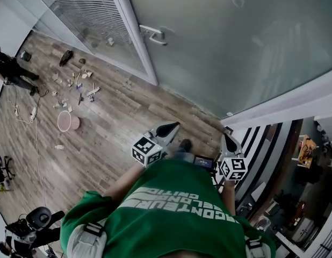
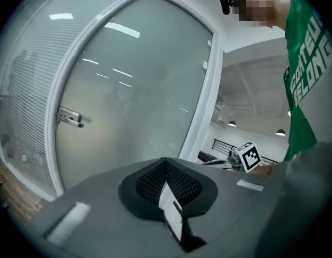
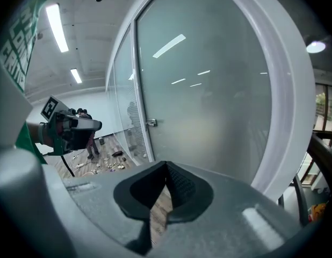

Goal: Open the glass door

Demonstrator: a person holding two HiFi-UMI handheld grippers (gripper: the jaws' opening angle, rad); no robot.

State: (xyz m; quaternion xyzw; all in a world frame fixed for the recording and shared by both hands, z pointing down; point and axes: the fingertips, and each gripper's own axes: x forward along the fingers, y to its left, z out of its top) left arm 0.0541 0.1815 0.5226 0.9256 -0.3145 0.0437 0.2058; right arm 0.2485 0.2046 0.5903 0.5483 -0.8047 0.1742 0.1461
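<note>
Right tool (image 3: pixel 166 168) shut; glass door (image 1: pixel 236 47) closed; floor scraps (image 1: pixel 74 85).

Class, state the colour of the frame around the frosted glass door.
The door frame is white, shown best in the right gripper view.

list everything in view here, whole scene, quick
glass door: one, frosted grey, ahead
door handle: one, silver, door's left edge
door frame: one, white, beside the handle
floor: one, brown wood, below
scattered items: many, mixed colours, floor at left
round dish: one, pink, near those items
bystander: one, dark clothes, far left
office chair: one, black, lower left
shirt: one, green, wearer's
left tool: one, grey, shut, empty
right tool: one, grey, shut, empty
</note>
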